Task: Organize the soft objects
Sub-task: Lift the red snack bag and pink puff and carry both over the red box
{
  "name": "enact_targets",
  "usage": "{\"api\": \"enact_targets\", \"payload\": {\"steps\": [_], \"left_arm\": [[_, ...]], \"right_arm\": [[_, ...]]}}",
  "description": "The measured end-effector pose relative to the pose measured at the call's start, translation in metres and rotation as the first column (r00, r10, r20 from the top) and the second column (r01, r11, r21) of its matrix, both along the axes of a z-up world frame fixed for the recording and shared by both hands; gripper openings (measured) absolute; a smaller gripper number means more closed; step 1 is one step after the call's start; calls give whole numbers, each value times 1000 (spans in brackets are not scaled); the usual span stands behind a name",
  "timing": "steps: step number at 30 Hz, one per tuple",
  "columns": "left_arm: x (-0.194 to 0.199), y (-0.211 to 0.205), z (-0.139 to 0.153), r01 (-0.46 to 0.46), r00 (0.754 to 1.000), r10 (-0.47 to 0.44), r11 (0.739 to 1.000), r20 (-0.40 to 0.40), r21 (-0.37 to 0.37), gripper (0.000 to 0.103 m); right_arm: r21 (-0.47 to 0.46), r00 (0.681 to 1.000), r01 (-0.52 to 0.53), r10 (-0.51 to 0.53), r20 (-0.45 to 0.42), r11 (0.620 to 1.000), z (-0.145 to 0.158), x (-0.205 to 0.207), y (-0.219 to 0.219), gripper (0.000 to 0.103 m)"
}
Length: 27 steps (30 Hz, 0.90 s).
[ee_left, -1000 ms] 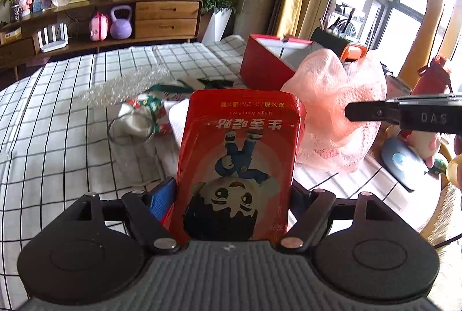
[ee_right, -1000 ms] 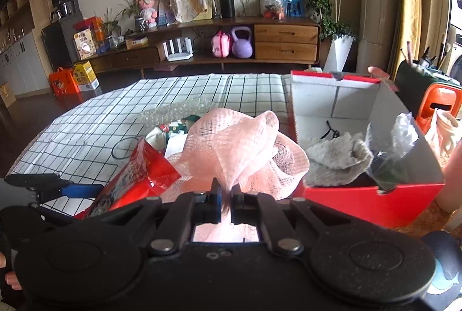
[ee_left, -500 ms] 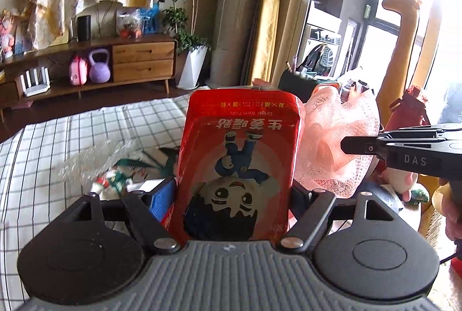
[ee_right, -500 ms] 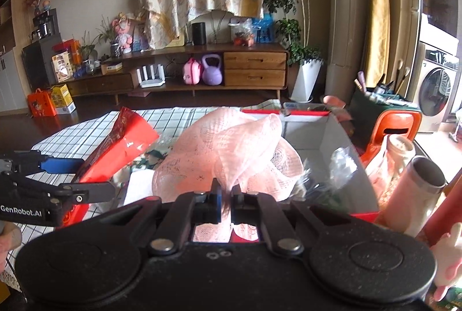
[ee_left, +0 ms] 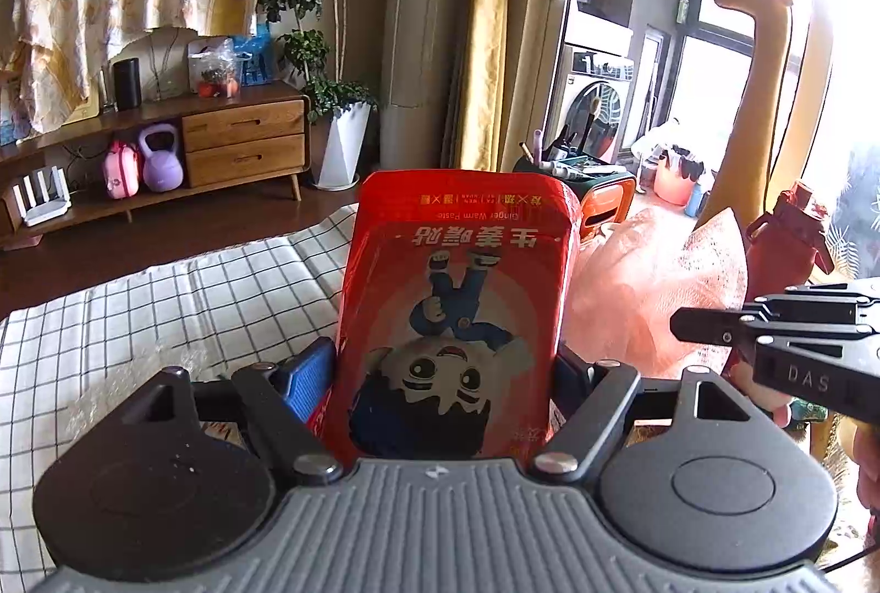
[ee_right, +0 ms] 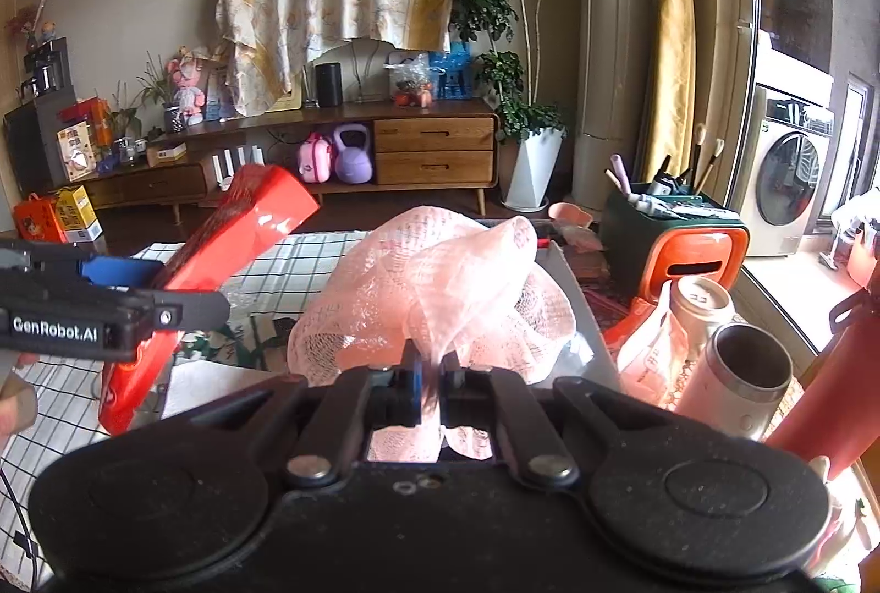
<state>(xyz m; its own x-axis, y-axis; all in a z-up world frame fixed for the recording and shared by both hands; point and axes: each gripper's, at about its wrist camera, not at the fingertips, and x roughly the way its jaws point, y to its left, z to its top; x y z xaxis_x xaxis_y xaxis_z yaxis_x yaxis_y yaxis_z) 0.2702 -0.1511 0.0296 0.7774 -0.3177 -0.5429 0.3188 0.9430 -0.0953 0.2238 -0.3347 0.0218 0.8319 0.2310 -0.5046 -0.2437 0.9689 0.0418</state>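
The left gripper (ee_left: 448, 373) clamps a glossy red foil pouch (ee_left: 456, 312). At 3 o'clock, the right gripper (ee_right: 432, 375) pinches a crinkly pink mesh puff (ee_right: 440, 285).

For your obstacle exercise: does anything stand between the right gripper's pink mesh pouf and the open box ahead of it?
Nothing visible does. The pink mesh pouf, clamped in the right gripper, hangs just before the box, hiding most of it. The red pouch is off to the left.

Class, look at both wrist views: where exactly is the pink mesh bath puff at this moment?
The pink mesh bath puff is pinched in the shut right gripper, lifted above the checked cloth. In the left wrist view it sits right of the red pouch.
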Motion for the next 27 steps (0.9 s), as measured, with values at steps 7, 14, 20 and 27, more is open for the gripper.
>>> {"api": "enact_targets", "payload": {"steps": [7,14,20,27], "left_arm": [[41,-28,-8,24,999,-24,999,-22,24,79],[81,-50,-26,48,997,-47,999,-61,14,79],[112,-66,-42,44,995,-42,999,-87,22,79],[146,-80,-63,30,992,-22,998,-122,58,79]], "right_arm": [[-11,999,34,-34,-7,999,-8,28,-15,5],[-6,997,75,-76,-28,997,-20,65,-27,5],[-12,993,103,-104,-63,995,-39,98,-31,5],[-46,992,73,-77,-103,996,-62,105,-25,5]]}}
